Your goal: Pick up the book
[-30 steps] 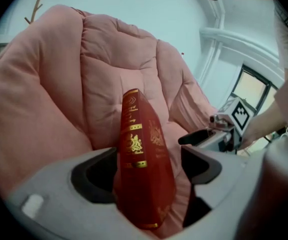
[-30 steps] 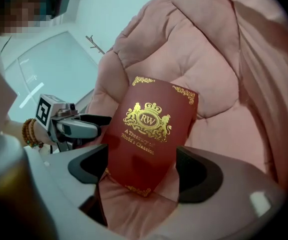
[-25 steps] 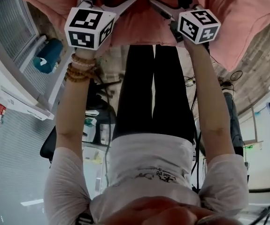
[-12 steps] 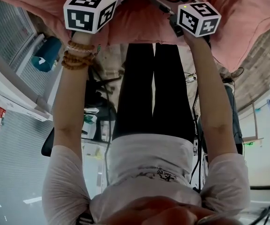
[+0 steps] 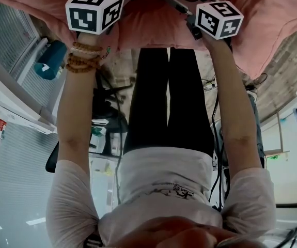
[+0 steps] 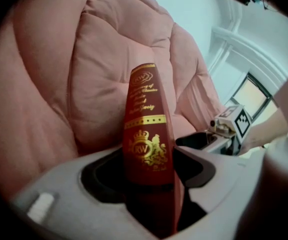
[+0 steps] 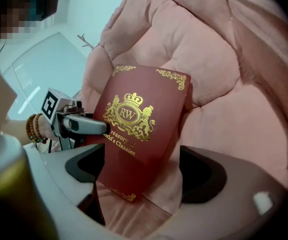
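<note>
The book [image 6: 145,126], deep red with a gold crest and gold lettering, stands on end against the pink cushion [image 6: 58,84]; the left gripper [image 6: 146,171], jaws just closing, clamps its spine. The right gripper [image 7: 141,171] gapes around the cover's lower corner, pads clear.

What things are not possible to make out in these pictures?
- Left gripper view: only the book's spine shows; its lower end is hidden behind the left gripper, whose jaws have just been closing on it.
- Right gripper view: the left gripper's jaw covers the start of the gold title.
- Head view: the book does not show; the top edge cuts off the pink cushion.
</note>
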`<act>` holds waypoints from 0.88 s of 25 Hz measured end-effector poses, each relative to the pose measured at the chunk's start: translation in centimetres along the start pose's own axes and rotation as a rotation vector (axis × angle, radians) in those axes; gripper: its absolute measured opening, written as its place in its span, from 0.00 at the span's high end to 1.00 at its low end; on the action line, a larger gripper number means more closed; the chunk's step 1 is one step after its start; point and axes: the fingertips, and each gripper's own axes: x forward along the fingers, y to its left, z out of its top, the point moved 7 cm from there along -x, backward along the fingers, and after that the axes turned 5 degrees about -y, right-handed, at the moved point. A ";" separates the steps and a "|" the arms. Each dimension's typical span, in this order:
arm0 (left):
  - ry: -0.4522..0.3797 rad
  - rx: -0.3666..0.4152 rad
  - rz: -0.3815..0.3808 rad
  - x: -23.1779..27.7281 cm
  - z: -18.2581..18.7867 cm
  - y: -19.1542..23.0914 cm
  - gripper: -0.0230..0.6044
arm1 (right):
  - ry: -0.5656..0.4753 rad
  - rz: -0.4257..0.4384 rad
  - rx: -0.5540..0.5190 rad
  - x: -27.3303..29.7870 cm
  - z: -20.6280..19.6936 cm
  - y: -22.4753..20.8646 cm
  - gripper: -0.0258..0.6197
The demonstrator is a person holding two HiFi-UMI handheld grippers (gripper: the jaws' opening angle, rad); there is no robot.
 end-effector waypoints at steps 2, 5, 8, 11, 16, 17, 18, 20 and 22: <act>-0.006 -0.005 -0.010 0.0 0.1 -0.2 0.50 | -0.004 0.001 0.004 -0.1 0.1 -0.1 0.23; -0.024 -0.024 -0.038 -0.3 0.4 -0.4 0.52 | -0.004 0.007 0.012 -0.1 0.1 -0.1 0.25; -0.046 -0.068 -0.092 -0.6 0.6 -0.5 0.54 | 0.001 0.021 0.018 0.1 -0.1 -0.1 0.26; -0.055 -0.092 -0.128 -0.9 0.5 -0.7 0.54 | -0.006 0.032 0.015 0.0 -0.3 0.4 0.29; -0.084 -0.123 -0.154 -1.8 1.1 -1.0 0.54 | -0.022 0.034 0.006 -0.6 0.2 1.5 0.33; -0.091 -0.133 -0.160 -2.0 1.3 -1.1 0.54 | -0.025 0.032 0.002 -0.8 0.4 1.6 0.34; -0.096 -0.139 -0.166 -2.2 1.4 -1.2 0.54 | -0.029 0.031 -0.003 -1.1 0.6 1.7 0.36; -0.097 -0.140 -0.171 -2.7 1.7 -1.6 0.54 | -0.040 0.027 -0.012 -1.7 1.2 2.2 0.38; -0.091 -0.128 -0.172 -3.4 1.9 -2.2 0.54 | -0.055 0.025 -0.021 -2.5 2.0 2.8 0.40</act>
